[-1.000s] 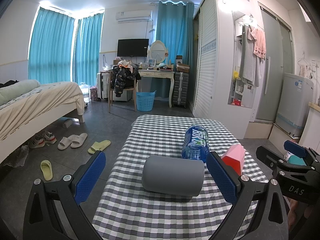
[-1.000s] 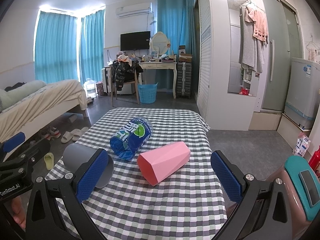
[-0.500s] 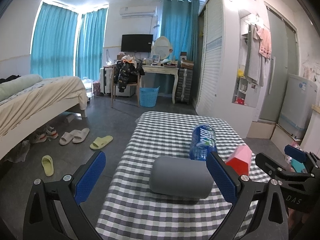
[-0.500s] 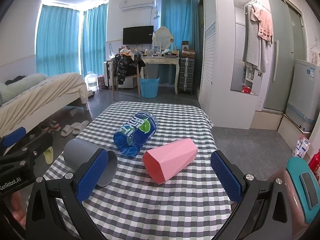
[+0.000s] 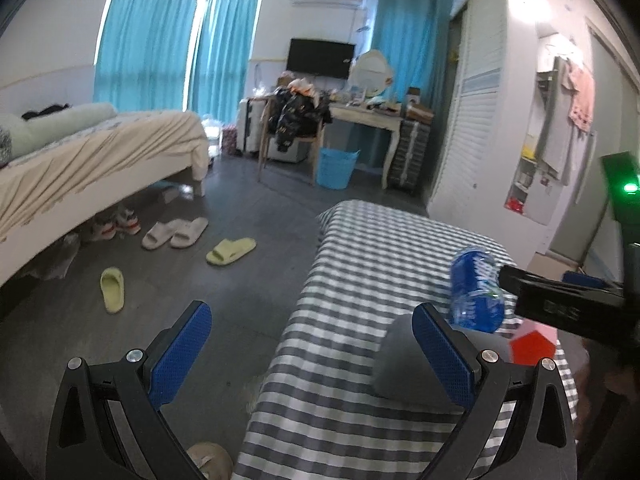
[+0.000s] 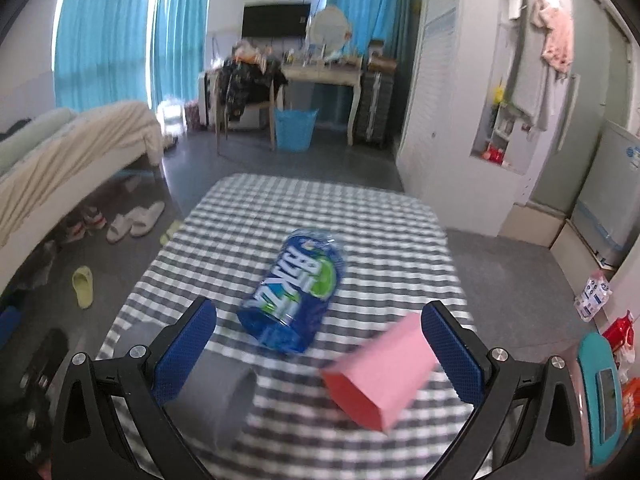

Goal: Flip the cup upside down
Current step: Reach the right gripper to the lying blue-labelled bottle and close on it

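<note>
Three cups lie on their sides on the checked table [image 6: 360, 216]. A blue labelled plastic cup [image 6: 294, 306] [image 5: 476, 292] sits in the middle. The pink faceted cup [image 6: 380, 376] lies to its right, partly behind my right finger; its red mouth [image 5: 532, 348] shows in the left wrist view. The grey cup [image 5: 404, 364] [image 6: 236, 400] lies at the near left. My right gripper [image 6: 316, 352] is open, with the blue cup just ahead of its gap. My left gripper [image 5: 316, 352] is open over the table's left edge, its right finger in front of the grey cup.
A bed [image 5: 92, 160] stands at the left, with slippers [image 5: 176, 232] on the floor beside it. A chair, a desk and a blue basket [image 5: 336, 166] stand at the back. A white wardrobe [image 6: 440, 80] and a fridge [image 6: 616, 184] line the right side.
My left gripper has swung left, so the cups now sit at its right. My right gripper has moved forward and turned left, putting the blue cup ahead of its gap. Both stay open.
</note>
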A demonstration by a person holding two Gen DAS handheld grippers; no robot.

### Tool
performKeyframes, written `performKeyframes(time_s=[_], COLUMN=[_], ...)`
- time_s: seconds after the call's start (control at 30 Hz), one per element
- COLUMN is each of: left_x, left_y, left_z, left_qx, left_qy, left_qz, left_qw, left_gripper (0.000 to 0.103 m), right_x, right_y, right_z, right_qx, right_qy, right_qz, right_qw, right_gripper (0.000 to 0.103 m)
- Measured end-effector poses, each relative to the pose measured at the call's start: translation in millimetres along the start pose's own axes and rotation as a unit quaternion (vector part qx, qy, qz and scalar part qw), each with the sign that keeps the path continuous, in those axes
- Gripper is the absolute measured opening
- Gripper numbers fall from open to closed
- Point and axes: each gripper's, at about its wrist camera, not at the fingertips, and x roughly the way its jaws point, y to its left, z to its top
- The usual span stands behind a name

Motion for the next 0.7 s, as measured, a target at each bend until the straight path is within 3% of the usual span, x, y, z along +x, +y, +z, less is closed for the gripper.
performKeyframes(time_s=[0.2,0.43,0.7], left_x=[10.5,13.7,13.0], left_y=[15.0,14.1,11.6], left_z=[0.7,-0.4,-0.5], left_qx=[-0.007,-0.002,0.002], left_qy=[0.018,0.031,0.033], left_qz=[0.013,0.017,0.012], left_qw=[0.9997,0.9994,0.9994], left_gripper=[0.103,0.103,0.103], right_x=[62.4,97.2,109.2], right_y=[5.5,5.9,4.1], right_z=[7.8,5.3,-2.2], right_qx=[0.026,0.023,0.027], right_qy=[0.067,0.106,0.127], right_qz=[0.014,0.009,0.028], right_qw=[0.997,0.994,0.991], right_gripper=[0.099,0.095,0.074])
